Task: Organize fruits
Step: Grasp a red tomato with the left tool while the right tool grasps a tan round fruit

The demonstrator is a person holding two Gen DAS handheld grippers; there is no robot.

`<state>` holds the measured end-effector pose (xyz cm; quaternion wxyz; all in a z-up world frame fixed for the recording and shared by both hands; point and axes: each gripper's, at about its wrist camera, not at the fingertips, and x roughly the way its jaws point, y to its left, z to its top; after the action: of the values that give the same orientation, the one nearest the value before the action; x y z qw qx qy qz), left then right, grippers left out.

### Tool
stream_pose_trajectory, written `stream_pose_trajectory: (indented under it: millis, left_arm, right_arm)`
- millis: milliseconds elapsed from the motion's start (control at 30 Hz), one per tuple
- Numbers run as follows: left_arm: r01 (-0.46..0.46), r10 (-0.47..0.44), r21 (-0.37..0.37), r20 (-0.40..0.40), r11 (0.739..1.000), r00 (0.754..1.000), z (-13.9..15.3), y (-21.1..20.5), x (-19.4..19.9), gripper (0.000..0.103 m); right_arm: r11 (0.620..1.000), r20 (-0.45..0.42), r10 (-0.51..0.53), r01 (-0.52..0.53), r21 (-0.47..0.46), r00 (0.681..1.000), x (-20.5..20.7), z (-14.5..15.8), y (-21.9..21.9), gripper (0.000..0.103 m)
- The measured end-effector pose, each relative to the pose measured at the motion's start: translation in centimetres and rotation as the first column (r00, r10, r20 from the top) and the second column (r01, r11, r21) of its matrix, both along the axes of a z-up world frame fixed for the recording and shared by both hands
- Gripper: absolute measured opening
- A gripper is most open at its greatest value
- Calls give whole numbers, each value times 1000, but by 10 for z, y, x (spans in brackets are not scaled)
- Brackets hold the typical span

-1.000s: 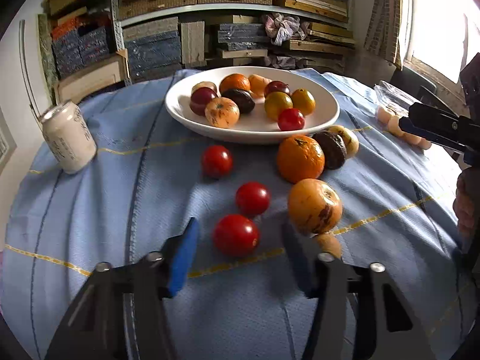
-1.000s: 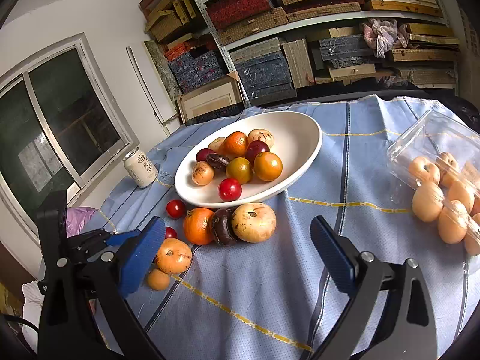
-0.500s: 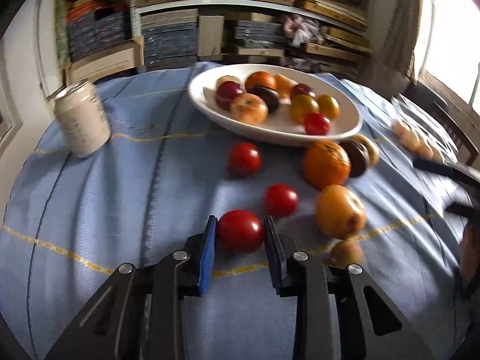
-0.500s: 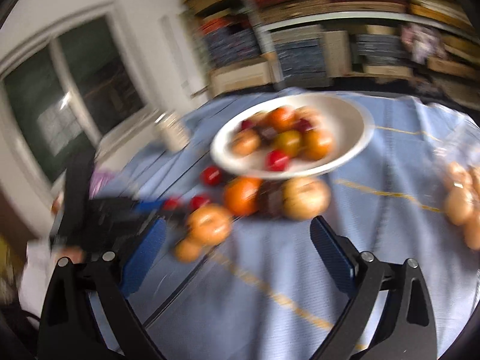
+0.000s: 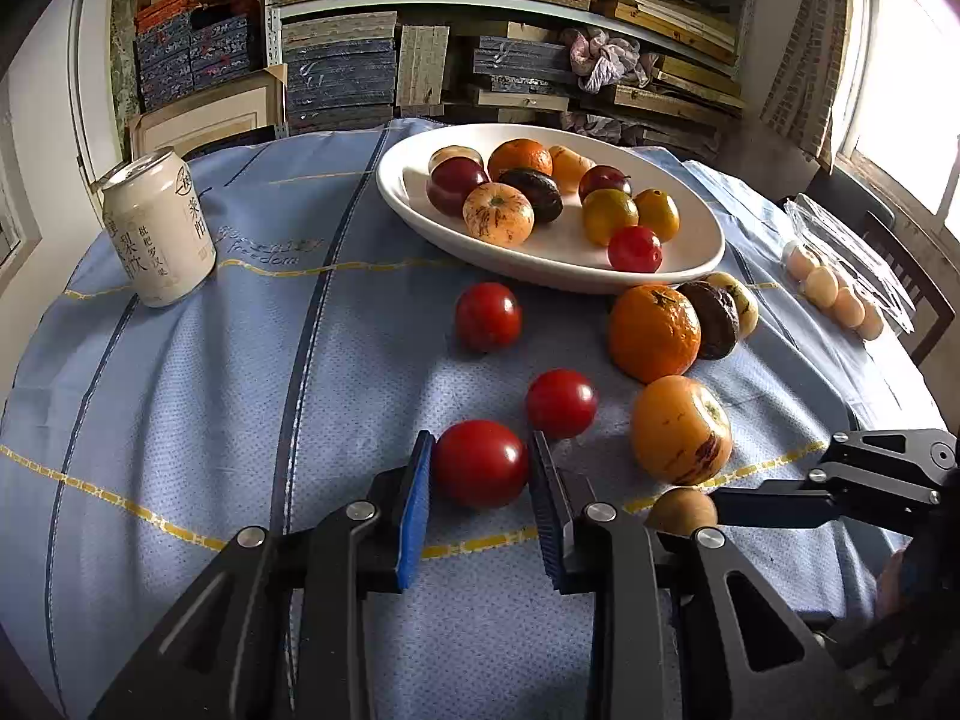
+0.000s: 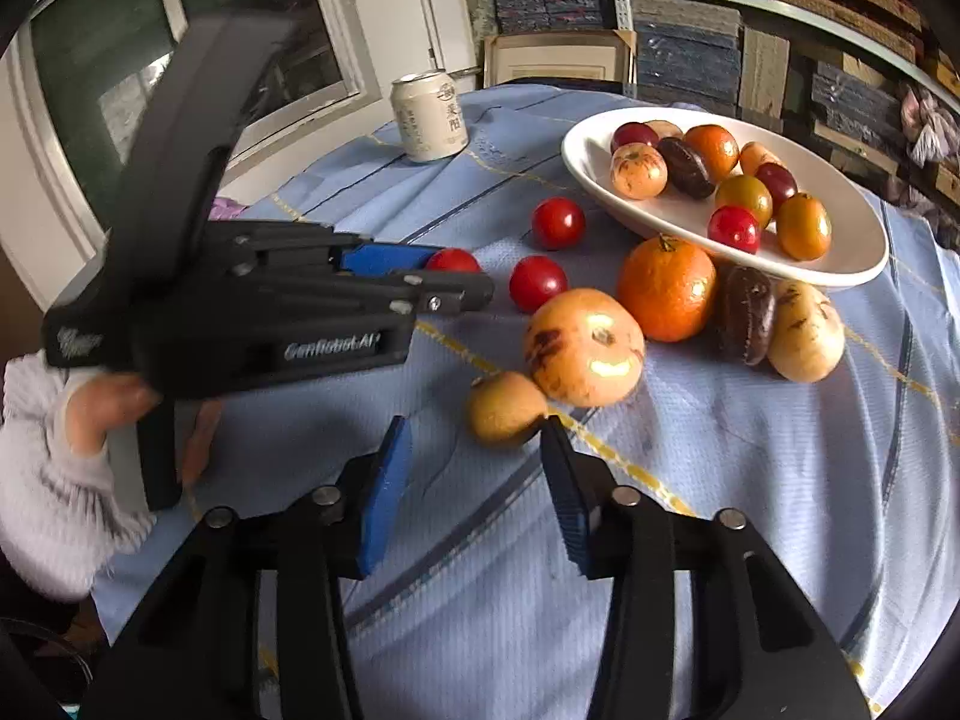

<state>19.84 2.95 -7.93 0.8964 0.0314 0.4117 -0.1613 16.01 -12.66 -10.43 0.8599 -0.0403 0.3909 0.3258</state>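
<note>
**Left gripper clamped on tomato, right gripper closing in by small brown fruit**

Left gripper (image 5: 480,468): both pads pressed against the nearest red tomato (image 5: 480,463), which sits on the blue tablecloth (image 5: 180,396) at the near edge of the table. Pinch looks firm and centred.

Right gripper (image 6: 474,456): jaws have just been closing, now narrow but not together. Nothing between the pads. Small brown fruit (image 6: 506,407) lies just past the fingertips, and the right pad's tip is touching or nearly touching it; cannot tell which.

Loose fruit on the cloth:
- 2 more red tomatoes (image 5: 561,403) (image 5: 487,315) beyond the held one, apart from each other.
- Blotchy orange-yellow fruit (image 5: 681,429) just beside the small brown fruit.
- Orange (image 5: 654,331), dark brown fruit (image 5: 714,319) and pale yellow fruit (image 5: 735,299) in a row, touching, against the front rim of the white dish (image 5: 540,267).

Dish holds about 9 mixed fruits, clustered in its middle.

White drink can (image 5: 157,227) stands upright at the far left, well apart from the fruit. Clear plastic pack (image 5: 840,288) of pale round fruit lies at the far right.
</note>
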Motion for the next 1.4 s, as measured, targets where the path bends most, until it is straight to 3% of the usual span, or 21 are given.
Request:
stream_pose_trajectory:
  millis: [67,400,433,467,500,600,633,667,767,800,1067,1233,1400]
  left_arm:
    - [0,0,-2,-1,1000,1000,0,0,0,31]
    - [0,0,-15,-9,1000,1000,-1,-1,1,31]
    - [-1,1,-16,-7,1000,1000,-1,-1,1,31]
    - [0,0,-17,-2,1000,1000,0,-1,0,31]
    - [3,-3,-16,-2,1000,1000,0,-1,0,31]
    - [8,-8,-16,-8,1000,1000,-1,-2,0,31]
    - [7,-7,-18,-10,1000,1000,-1,-2,0,31]
    - [6,-7,-20,-11,1000,1000,-1,-1,0,31]
    - [5,-5,-21,-13,1000,1000,-1,-1,1,31]
    - [5,-5,-22,-15,1000,1000,-1,-1,1,31]
    - [5,-6,-51,-36,999,999,-4,3,4,32]
    - [5,-7,-61,-38,998,999,-4,4,4,32]
    - [5,-7,-60,-38,998,999,-4,4,4,32]
  right_arm:
    - [1000,-12,-6,6,-12,1000,5,-2,3,26]
    - [998,-15,22,-22,56,1000,5,4,-2,23]
    - [997,-11,32,-31,64,999,2,6,-3,19]
    - [997,1,38,-38,67,999,-1,10,-3,6]
    - [997,11,40,-40,61,999,-4,12,-4,3]
    - [998,-28,54,-53,29,998,1,5,0,5]
    - [999,-35,40,-39,33,999,4,1,1,13]
    - [998,-49,48,-46,35,998,5,-1,4,29]
    - [997,-12,50,-50,54,999,2,4,7,51]
    - [997,-1,55,-54,52,999,2,6,9,52]
    - [991,16,131,-130,-41,991,0,4,54,53]
    - [991,1,119,-119,-60,993,8,1,62,29]
    - [991,0,127,-127,-31,992,10,1,55,28]
